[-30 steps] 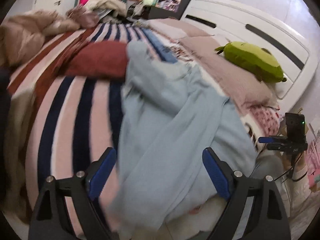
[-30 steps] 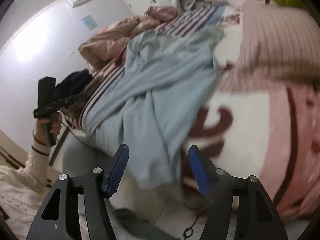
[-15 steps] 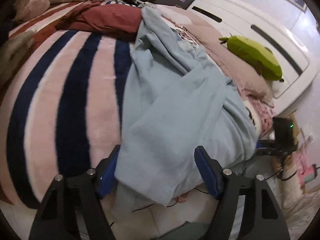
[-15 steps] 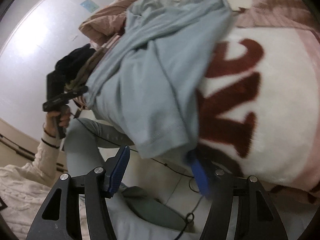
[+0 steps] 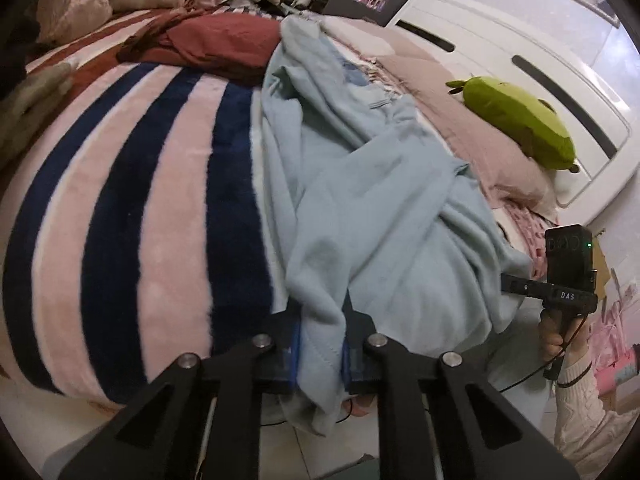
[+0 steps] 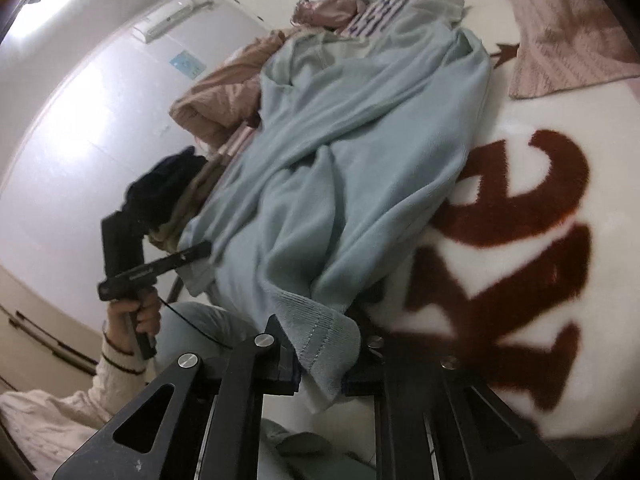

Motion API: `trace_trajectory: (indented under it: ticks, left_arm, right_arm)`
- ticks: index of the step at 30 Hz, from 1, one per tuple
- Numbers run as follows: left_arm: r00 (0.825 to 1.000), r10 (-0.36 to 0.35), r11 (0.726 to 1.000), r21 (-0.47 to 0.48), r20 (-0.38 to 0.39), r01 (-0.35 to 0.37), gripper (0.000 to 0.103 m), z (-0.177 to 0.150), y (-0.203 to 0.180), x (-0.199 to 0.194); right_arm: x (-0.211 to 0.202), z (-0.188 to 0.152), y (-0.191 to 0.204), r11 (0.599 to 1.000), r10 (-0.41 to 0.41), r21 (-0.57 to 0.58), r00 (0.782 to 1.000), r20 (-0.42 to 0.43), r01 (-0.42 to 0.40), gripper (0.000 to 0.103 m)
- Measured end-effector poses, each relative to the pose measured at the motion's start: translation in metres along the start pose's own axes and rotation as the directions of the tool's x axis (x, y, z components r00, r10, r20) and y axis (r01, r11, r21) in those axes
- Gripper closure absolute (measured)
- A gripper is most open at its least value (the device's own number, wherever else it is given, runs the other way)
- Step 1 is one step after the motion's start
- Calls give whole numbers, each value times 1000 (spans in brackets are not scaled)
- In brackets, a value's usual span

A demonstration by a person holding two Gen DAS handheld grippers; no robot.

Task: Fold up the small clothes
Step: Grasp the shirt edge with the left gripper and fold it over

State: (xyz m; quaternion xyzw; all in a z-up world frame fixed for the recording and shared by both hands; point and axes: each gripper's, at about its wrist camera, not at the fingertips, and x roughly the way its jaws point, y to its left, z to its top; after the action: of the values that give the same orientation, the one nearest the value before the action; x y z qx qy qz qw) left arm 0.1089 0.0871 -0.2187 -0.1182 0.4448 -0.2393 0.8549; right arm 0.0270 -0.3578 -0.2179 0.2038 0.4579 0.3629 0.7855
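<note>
A crumpled light blue garment (image 5: 380, 208) lies along the bed and hangs over its near edge. In the left wrist view my left gripper (image 5: 320, 344) has its jaws closing, and the blue pads press on a hanging fold at the garment's hem. In the right wrist view the same garment (image 6: 340, 160) runs away up the bed. My right gripper (image 6: 322, 356) is closing too, its pads pinching the ribbed hem corner. Both grips sit at the bed's edge, above the floor.
The bed carries a striped pink and navy blanket (image 5: 120, 208), a dark red garment (image 5: 224, 44), a green plush toy (image 5: 516, 120) by the white headboard (image 5: 520, 56) and a white blanket with red letters (image 6: 520, 240). A hand (image 6: 136, 316) holds the other gripper's handle.
Both grippers sank toward the bed's edge and their jaws went from wide apart to pinched on the blue garment's hem. The garment now fills more of each view.
</note>
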Motion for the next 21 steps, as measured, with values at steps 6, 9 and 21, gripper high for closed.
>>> trace_trajectory:
  ticks: [6,9,21]
  left_arm:
    - [990,-112,994,11,88,112,92,-9,-23,-39]
    - [981,-138,990,19,133,136,93,-13,-34,-63]
    - [947,-175,983,101,270,153,93,-10,-73,-146]
  right_arm:
    - [-38,-4,21,996,88,-9,991,101,-87,98]
    - [-51,-5,34,994,112,-30,985,131,-109,98]
    - [-99,-1,95,980,185,-112,951,249,-162,98]
